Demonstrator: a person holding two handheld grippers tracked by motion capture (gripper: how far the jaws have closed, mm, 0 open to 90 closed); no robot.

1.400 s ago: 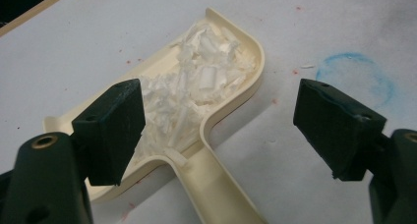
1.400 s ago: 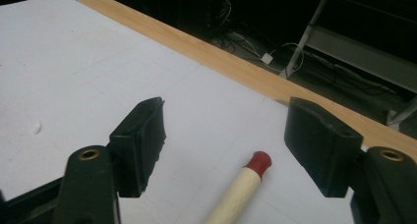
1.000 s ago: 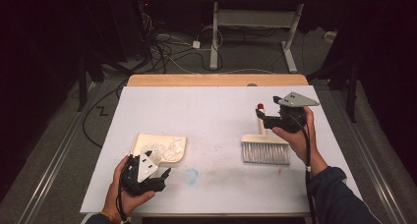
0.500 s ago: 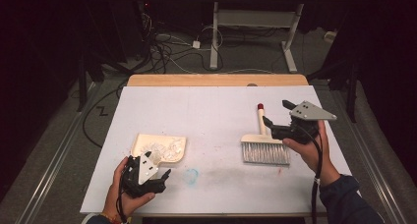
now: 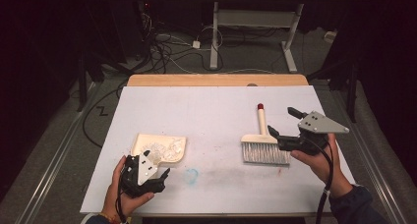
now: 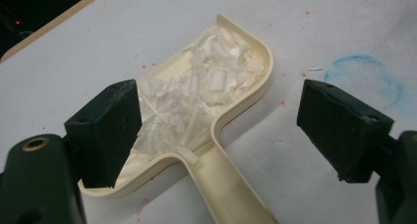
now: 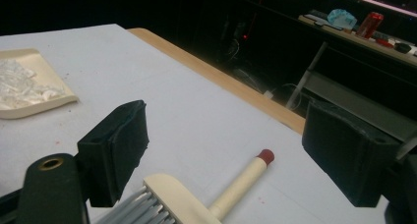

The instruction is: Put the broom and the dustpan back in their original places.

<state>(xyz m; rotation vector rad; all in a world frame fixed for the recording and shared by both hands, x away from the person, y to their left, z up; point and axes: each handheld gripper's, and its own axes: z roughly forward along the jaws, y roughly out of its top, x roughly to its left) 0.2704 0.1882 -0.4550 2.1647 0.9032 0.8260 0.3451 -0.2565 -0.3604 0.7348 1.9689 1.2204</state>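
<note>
Cream plastic dustpan [image 5: 160, 148] with a heap of white shredded scraps [image 6: 196, 91] in its tray lies flat on the white table [image 5: 211, 111], toward the near left. We hold our left gripper [image 5: 147, 177] just behind the pan, at the near end of its handle. In the left gripper view the handle runs up between the two black jaws, which stand wide on either side without touching it; they have just been opening, and nothing is gripped.

To the right, well apart from the pan, lies a hand brush with a cream handle, red tip and grey bristles [image 5: 264, 143]. It rests flat, bristles toward us, red tip pointing to the far edge. Our right gripper [image 5: 282, 135] hovers just beside the brush head on its right. In the right gripper view the jaws gape wide above the brush, its pale back and handle showing low between them, untouched; these jaws too have just been opening.

A faint blue ring mark [image 5: 191, 175] sits on the table between pan and brush, near our edge.
</note>
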